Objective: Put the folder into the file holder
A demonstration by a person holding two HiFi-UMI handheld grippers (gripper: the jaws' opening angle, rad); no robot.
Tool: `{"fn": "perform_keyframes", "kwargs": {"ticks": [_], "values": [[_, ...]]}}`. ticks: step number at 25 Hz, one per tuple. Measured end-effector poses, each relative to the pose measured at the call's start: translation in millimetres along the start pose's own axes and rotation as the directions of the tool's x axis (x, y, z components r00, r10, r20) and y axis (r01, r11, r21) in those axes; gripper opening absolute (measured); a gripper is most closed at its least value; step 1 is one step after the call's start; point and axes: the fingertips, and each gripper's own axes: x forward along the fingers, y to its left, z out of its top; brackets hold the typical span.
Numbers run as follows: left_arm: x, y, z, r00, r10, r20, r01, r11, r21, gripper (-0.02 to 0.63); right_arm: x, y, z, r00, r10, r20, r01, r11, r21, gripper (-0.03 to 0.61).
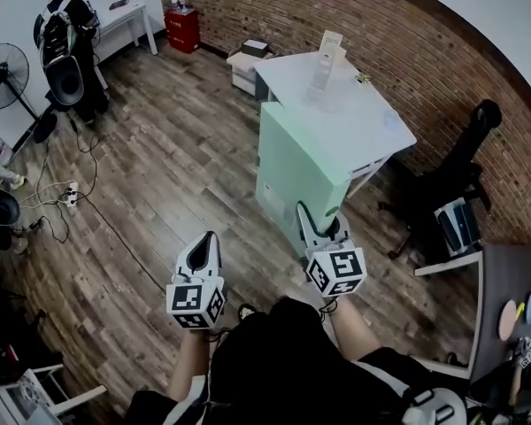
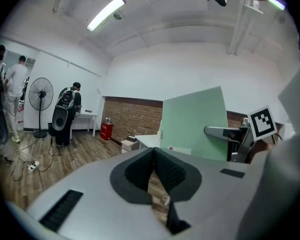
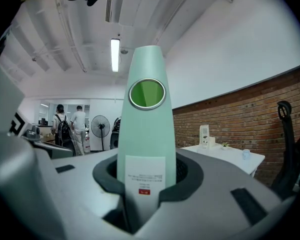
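Waiting ahead is the white desk [image 1: 372, 122]. Short of it the big green folder [image 1: 296, 171] hangs in the air, its spine clamped low in the right gripper [image 1: 321, 224] jaws. Held so, it may swing, slip, or topple the slim file holder [image 1: 326, 60]. The left gripper [image 1: 205, 246], jaws together, holds nothing.

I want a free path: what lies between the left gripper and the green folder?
Only wooden floor shows in the head view between the left gripper and the folder.

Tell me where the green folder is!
In the head view, the green folder is held upright in the right tongs, just before the white table.
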Motion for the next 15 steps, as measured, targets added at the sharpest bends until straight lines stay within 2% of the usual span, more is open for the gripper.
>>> {"fn": "perform_keyframes", "kwargs": {"ticks": [9,15], "values": [[60,28,15,1.000,-0.013,-0.013,0.013,1.000,0.011,0.021,43,-37,-1,0.998,-0.051,-0.026,0.051,0.999,0.017,0.141],[133,35,34,1.000,-0.023,-0.008,0.024,0.999,0.037,0.021,99,-85,7,0.997,-0.076,-0.003,0.076,0.997,0.018,0.143]]}}
